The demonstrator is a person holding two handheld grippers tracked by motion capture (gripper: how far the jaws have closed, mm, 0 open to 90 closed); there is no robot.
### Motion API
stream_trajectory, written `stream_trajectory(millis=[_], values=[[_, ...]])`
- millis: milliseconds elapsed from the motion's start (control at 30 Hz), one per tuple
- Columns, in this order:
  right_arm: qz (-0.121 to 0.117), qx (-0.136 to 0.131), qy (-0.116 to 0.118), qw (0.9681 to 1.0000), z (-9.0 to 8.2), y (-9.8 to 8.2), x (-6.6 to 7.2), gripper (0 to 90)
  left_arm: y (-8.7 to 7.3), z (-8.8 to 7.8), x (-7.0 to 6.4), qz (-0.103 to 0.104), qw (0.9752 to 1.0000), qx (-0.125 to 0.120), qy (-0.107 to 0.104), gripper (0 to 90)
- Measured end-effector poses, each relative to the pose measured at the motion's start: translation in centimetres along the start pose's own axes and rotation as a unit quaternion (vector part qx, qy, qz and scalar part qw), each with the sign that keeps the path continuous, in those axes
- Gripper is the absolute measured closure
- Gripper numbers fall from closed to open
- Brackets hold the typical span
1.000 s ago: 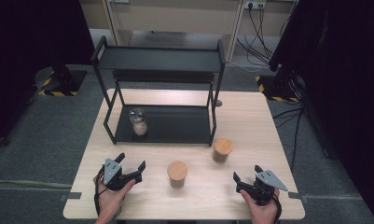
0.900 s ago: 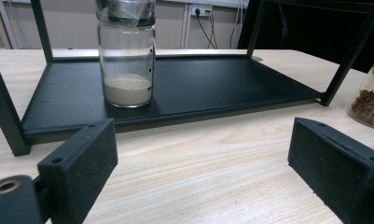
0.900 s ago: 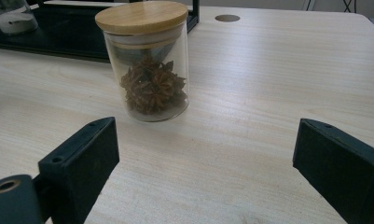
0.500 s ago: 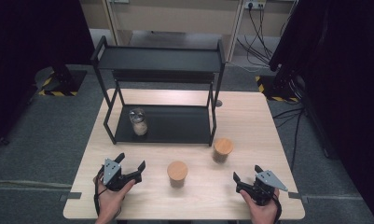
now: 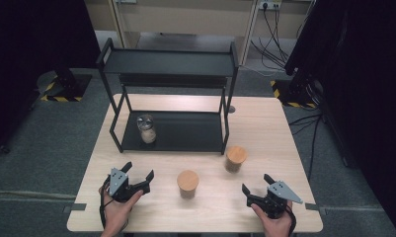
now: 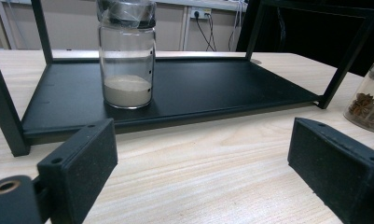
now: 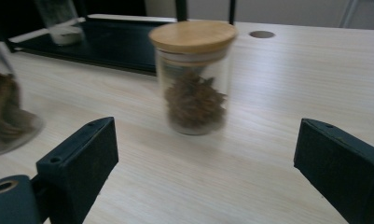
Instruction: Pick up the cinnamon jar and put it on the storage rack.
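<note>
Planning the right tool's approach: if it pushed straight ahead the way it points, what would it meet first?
Probably the wooden-lidded jar of star anise, centred ahead of the open right tool; bare table lies between them.

Two wood-lidded glass jars: near jar [image 5: 187,183] upright at table's front centre; far jar [image 5: 235,158], holding brown star anise, upright just beside rack's front right leg. Well apart from both grippers.

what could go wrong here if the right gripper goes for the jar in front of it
The wooden-lidded jar is tall and narrow, so a jaw clipping it off-centre could tip it. The right gripper is open with nothing between its jaws, and a second lidded jar stands close by and might get knocked. Lifting it onto the rack, it could bump the glass jar of powder.
</note>
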State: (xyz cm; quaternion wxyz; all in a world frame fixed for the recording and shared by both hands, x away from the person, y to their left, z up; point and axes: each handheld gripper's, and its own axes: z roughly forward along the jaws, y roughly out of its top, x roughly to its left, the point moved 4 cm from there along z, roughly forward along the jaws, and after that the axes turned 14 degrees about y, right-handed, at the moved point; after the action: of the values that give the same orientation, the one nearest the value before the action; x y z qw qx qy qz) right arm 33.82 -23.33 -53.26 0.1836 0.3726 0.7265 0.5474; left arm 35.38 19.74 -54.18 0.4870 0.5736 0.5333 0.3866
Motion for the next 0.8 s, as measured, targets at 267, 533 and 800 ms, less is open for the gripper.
stream_trajectory(millis=[267, 533, 800], values=[[-0.022, 0.0, 0.071, 0.9973, 1.3, 0.8, 3.0, 6.7, 0.0, 0.0, -0.1, 0.004, 1.0, 0.003, -0.002, 7.4], [-0.056, 0.019, 0.151, 0.9868, 3.4, 1.7, 6.5, 7.3, 0.0, 0.0, -0.2, 0.007, 1.0, 0.004, -0.003, 7.3], [-0.077, 0.024, 0.182, 0.98, 5.6, 2.6, 8.4, 5.4, 0.0, 0.1, -0.3, 0.01, 0.9999, 0.004, -0.004, 7.3]])
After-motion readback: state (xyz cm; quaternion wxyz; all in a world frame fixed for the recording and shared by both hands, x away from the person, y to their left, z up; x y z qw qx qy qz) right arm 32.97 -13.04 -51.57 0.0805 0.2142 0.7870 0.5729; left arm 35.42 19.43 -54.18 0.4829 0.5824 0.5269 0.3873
